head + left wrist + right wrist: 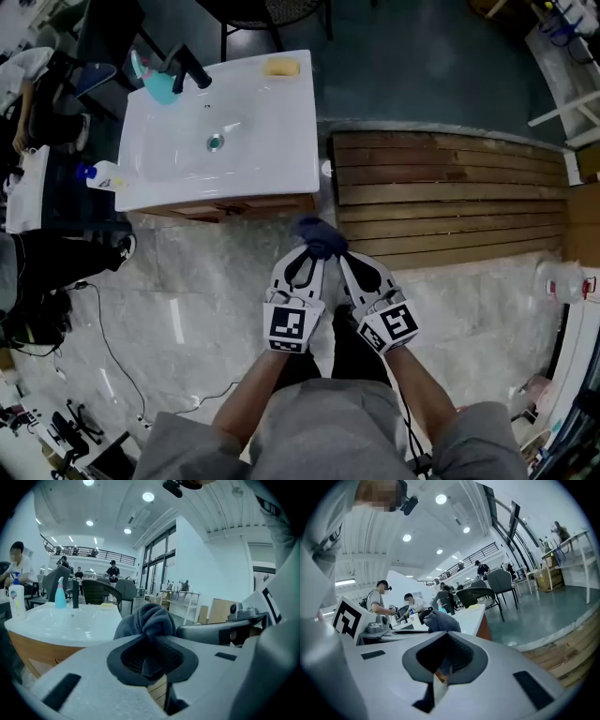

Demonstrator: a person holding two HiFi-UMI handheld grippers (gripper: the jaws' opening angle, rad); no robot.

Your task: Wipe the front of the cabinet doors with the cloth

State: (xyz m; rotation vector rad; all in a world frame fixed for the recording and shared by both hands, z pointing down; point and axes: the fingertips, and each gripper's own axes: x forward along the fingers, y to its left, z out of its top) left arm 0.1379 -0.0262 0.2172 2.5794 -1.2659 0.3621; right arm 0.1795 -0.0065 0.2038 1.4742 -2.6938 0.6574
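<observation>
A dark blue cloth (321, 236) is bunched up between the tips of both grippers, held in the air over the marble floor just in front of the vanity. My left gripper (314, 247) is shut on the cloth (146, 620), which bulges out above its jaws. My right gripper (339, 251) meets it from the right, jaws closed with a strip of the cloth (439, 620) in them. The wooden cabinet front (225, 208) under the white sink (225, 122) lies a short way ahead and to the left; the cloth is not touching it.
On the sink stand a teal spray bottle (161, 86), a black faucet (187, 66), a white bottle (105, 174) and a yellow sponge (281, 67). A slatted wooden platform (450, 192) lies to the right. A cable (112, 356) runs over the floor at left, near a seated person (37, 94).
</observation>
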